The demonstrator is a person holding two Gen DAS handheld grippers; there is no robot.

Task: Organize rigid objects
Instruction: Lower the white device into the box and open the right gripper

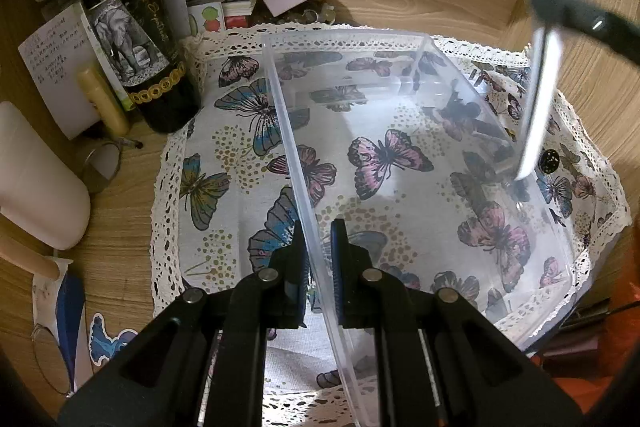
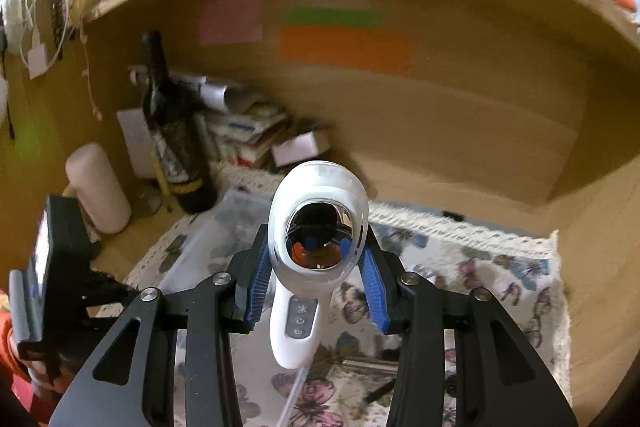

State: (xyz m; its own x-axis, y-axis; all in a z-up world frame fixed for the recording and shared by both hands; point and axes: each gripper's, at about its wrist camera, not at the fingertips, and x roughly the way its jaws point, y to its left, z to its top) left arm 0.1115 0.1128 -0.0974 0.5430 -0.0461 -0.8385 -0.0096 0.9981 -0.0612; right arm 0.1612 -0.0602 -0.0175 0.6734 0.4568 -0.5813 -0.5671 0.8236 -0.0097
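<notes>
Right wrist view: the right gripper (image 2: 316, 287) clamps a white handheld device (image 2: 316, 227), smooth, rigid, top-heavy, best held at its neck. Beyond, the left gripper (image 1: 319, 259) pinches the clear bin's (image 1: 400, 39) thin, flexible wall on the butterfly cloth (image 1: 208, 187).

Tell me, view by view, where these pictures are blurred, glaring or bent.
Left wrist: fisheye bends the desk edges; the clear bin and left tongs are sharp, while the white device is smeared. Right wrist: the shelf wall and sticky notes are motion-blurred; the white device in the right tongs stays sharp, its chrome face mirroring the tongs.
</notes>
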